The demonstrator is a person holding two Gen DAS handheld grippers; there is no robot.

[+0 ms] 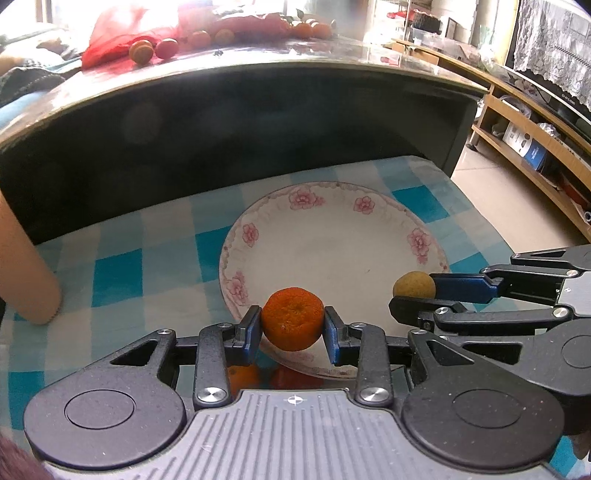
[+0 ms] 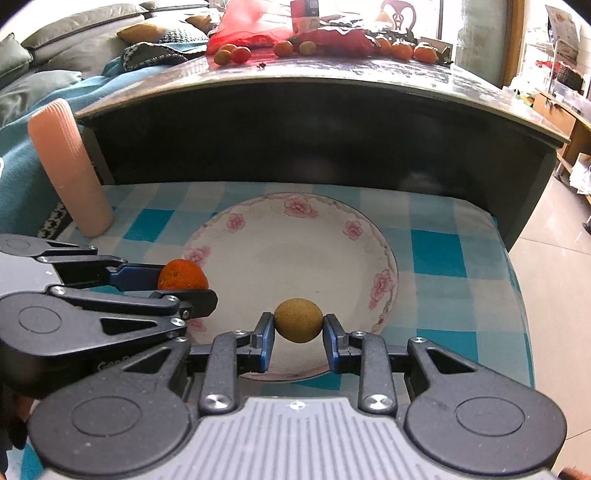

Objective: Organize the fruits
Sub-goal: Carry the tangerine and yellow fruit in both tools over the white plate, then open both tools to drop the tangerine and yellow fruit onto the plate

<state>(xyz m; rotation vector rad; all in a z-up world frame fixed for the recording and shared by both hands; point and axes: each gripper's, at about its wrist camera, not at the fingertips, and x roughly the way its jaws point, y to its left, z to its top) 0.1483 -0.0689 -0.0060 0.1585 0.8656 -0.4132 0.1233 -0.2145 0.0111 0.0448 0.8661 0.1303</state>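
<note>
My left gripper (image 1: 292, 325) is shut on a small orange tangerine (image 1: 292, 318), held over the near rim of a white plate with pink flowers (image 1: 332, 251). My right gripper (image 2: 298, 328) is shut on a small round tan-yellow fruit (image 2: 298, 319), held above the same plate (image 2: 295, 254) near its front edge. Each gripper appears in the other's view: the right gripper (image 1: 413, 295) with the tan-yellow fruit (image 1: 413, 284) at the right, the left gripper (image 2: 184, 284) with the tangerine (image 2: 183, 275) at the left. The plate holds no fruit.
The plate lies on a blue-and-white checked cloth (image 2: 436, 254) on a low surface. Behind it rises a dark table (image 2: 314, 77) carrying several tangerines (image 2: 402, 50) and a red bag (image 2: 251, 22). A pink ribbed cylinder (image 2: 70, 166) stands at the left. Tiled floor (image 2: 554, 266) lies to the right.
</note>
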